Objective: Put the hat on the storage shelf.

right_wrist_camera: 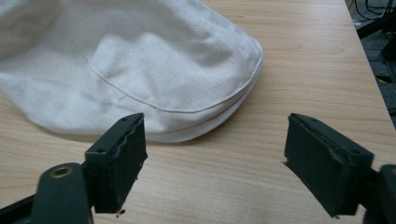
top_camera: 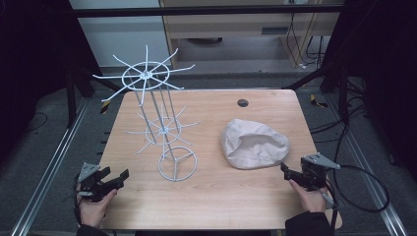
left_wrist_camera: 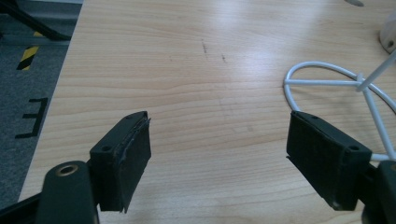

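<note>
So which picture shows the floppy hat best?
The high view: the whole hat lies there on the table, beside the wire rack. The right gripper view has its brim edge close up; the left gripper view catches a sliver at its right edge.

Dim, cool overhead light; glare on table; dark surroundings; soft shadows.

Cream cap before gaping gripper
</note>
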### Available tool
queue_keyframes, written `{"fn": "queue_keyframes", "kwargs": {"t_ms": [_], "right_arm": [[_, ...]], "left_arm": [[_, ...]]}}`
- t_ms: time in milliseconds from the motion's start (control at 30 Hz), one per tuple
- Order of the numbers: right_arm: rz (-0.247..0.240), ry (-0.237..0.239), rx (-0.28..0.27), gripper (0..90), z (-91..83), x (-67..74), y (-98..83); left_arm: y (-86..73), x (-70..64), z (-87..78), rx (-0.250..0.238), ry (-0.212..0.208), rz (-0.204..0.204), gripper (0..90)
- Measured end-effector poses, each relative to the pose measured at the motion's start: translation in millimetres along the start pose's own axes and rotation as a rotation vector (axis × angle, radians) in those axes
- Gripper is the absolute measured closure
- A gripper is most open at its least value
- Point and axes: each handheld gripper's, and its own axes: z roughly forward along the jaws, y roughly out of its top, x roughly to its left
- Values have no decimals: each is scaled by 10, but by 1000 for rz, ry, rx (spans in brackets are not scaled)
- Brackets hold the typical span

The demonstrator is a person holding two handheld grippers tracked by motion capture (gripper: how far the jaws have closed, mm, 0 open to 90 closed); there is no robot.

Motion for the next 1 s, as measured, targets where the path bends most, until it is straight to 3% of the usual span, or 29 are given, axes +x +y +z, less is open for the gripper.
{"fn": "queue_keyframes", "kwargs": {"t_ms": [200, 300, 433, 667, 733, 1000], "right_arm": [[-26, 30, -3, 297, -44, 42, 18], [-28, 60, -18, 331, -73, 78, 40], [-56, 68, -46, 363, -94, 110, 98], [-98, 54, -70, 405, -47, 94, 192], [-77, 71, -74, 423, -32, 86, 225], [-93, 40, -57, 464, 127, 26, 304]], "left_arm": [[13, -87, -50, -25, 8, 31, 258], [6, -108, -79, -34, -8, 36, 284], [8, -125, -89, -36, 6, 58, 312], [8, -129, -61, -24, 6, 57, 322], [9, -134, -58, -22, 9, 60, 327], [13, -123, -36, -18, 9, 61, 342]]}}
